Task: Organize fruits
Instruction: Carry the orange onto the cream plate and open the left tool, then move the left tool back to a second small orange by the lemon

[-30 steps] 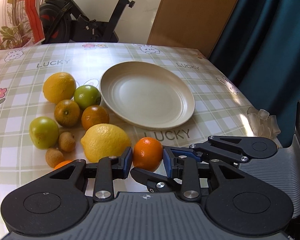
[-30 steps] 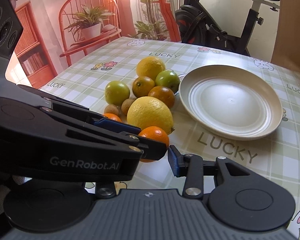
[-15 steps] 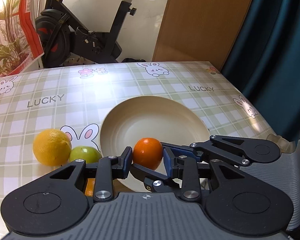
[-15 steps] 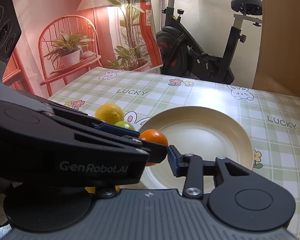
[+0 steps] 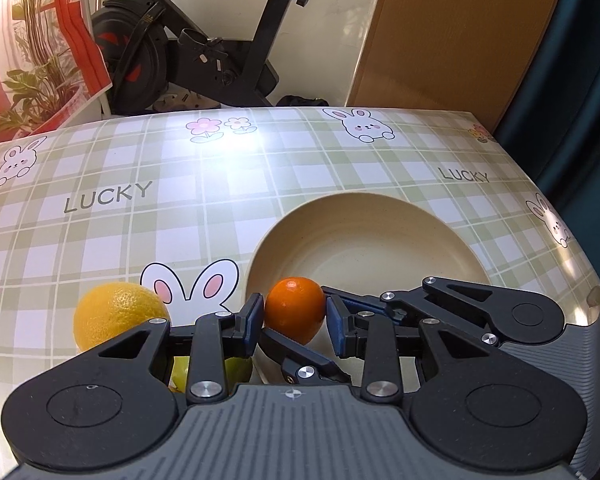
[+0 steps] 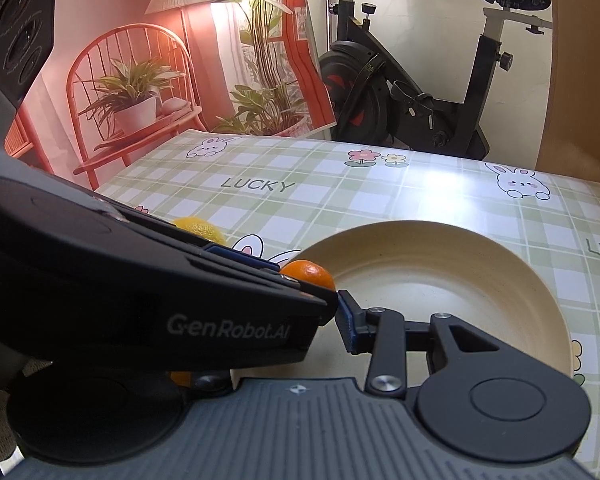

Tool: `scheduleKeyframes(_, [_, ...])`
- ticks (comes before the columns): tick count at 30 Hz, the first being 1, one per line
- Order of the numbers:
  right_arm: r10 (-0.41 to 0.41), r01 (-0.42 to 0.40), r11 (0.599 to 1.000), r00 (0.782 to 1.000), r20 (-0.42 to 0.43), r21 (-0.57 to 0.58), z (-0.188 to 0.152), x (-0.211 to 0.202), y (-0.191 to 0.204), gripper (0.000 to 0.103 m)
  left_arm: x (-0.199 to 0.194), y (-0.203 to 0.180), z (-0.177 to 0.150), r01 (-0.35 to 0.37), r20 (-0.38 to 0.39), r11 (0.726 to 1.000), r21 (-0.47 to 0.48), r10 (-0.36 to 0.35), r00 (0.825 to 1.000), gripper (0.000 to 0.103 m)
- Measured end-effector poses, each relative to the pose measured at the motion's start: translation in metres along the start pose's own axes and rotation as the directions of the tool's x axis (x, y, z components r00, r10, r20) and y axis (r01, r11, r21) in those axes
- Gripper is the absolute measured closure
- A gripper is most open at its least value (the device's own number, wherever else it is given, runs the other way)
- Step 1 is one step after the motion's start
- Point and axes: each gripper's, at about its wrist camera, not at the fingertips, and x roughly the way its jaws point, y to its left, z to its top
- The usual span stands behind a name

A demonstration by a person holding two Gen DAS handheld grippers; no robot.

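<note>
One orange point(image 5: 295, 314), one plate point(image 5: 380, 216)

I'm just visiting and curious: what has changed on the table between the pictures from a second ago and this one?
The left gripper, shut on the small orange, has carried it from beside the fruit pile to over the near edge of the cream plate. The right gripper travelled alongside it. Nothing was let go. The plate holds no fruit, and the big yellow citrus sits where it was.
</note>
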Motion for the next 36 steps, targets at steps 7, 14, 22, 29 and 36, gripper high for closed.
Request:
scheduleKeyframes(7, [-0.019, 0.019, 1.0, 1.0, 0.006, 0.019, 0.001, 0.007, -0.003, 0.062, 0.001, 0.005, 0.004, -0.002, -0.002, 0.999, -0.041, 0.002, 1.0, 0.066])
scheduleKeyframes(14, [-0.06, 0.059, 0.998, 0.997, 0.043, 0.039, 0.003, -0.009, -0.001, 0.061, -0.023, 0.013, 0.004, 0.025, 0.051, 0.997, -0.073, -0.021, 0.998, 0.066])
scheduleKeyframes(22, [-0.075, 0.061, 0.99, 0.991, 0.107, 0.124, -0.006, -0.045, 0.009, 0.061, -0.072, 0.015, 0.003, 0.058, 0.151, 0.994, -0.096, -0.043, 0.988, 0.066])
scheduleKeyframes(29, [-0.07, 0.054, 0.99, 0.989, 0.129, 0.129, -0.028, -0.075, 0.027, 0.061, -0.112, 0.019, -0.029, 0.051, 0.217, 0.993, -0.106, -0.027, 0.976, 0.066])
scheduleKeyframes(36, [-0.033, 0.02, 0.996, 0.988, 0.148, 0.088, -0.036, -0.094, 0.048, 0.061, -0.151, 0.039, -0.069, 0.001, 0.251, 0.985, -0.174, 0.043, 0.967, 0.066])
